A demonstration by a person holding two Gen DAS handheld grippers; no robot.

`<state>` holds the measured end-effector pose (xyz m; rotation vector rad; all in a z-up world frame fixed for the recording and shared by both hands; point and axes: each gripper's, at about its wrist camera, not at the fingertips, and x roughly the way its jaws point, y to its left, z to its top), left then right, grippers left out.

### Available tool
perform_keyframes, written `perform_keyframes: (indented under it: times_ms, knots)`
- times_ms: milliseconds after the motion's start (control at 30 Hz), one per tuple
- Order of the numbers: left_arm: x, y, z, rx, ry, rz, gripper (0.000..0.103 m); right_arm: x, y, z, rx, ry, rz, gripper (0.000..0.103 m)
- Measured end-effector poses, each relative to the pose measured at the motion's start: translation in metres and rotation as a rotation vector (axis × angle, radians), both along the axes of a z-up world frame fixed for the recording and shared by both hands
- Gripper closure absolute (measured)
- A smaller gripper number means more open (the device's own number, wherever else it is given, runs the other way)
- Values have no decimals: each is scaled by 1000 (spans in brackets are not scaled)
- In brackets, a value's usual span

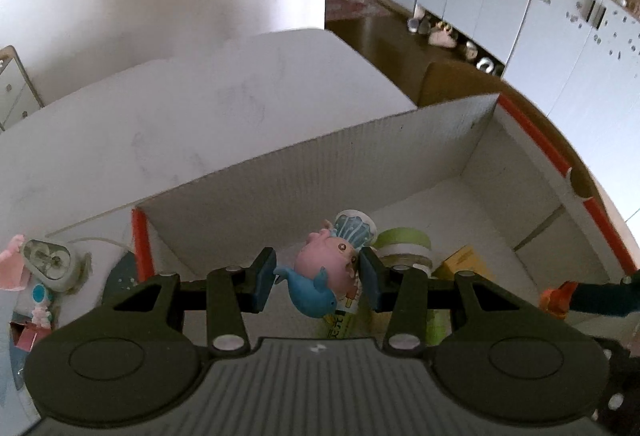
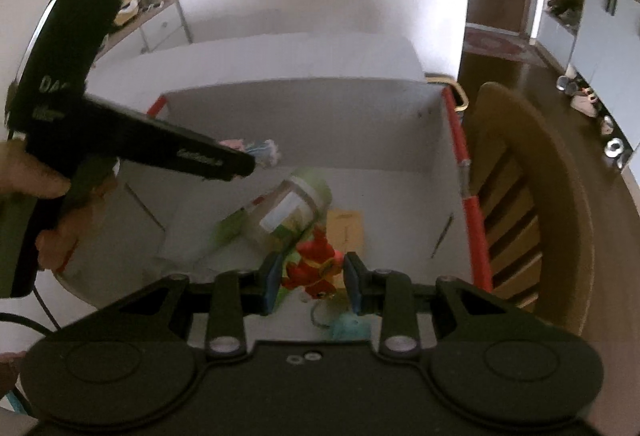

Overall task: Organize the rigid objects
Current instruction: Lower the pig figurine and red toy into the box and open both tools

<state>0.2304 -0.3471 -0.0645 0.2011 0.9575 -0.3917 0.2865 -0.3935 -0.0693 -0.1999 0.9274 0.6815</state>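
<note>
A pink and blue figurine [image 1: 320, 272] is held between the pads of the left hand-held gripper [image 1: 318, 276] above the open cardboard box [image 1: 320, 172], seemingly for dropping beside the green jar [image 1: 404, 244], while a red toy [image 2: 316, 268] is gripped by the right hand-held gripper [image 2: 308, 278] over the box's near side.

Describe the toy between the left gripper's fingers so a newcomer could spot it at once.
Start at the white box with red edges on the table. Over its near side hangs the left gripper, and the toy sits between its blue pads. It is a pink figure above a blue whale shape, unlike the green jar and yellow packet behind it.
</note>
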Motion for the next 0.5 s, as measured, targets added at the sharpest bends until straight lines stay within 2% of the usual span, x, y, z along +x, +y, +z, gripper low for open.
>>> perform_keyframes:
  times_ms: [500]
  knots:
    - [23,-8,-22,62,125,43,59,11,22,-24,-54,109,50,70]
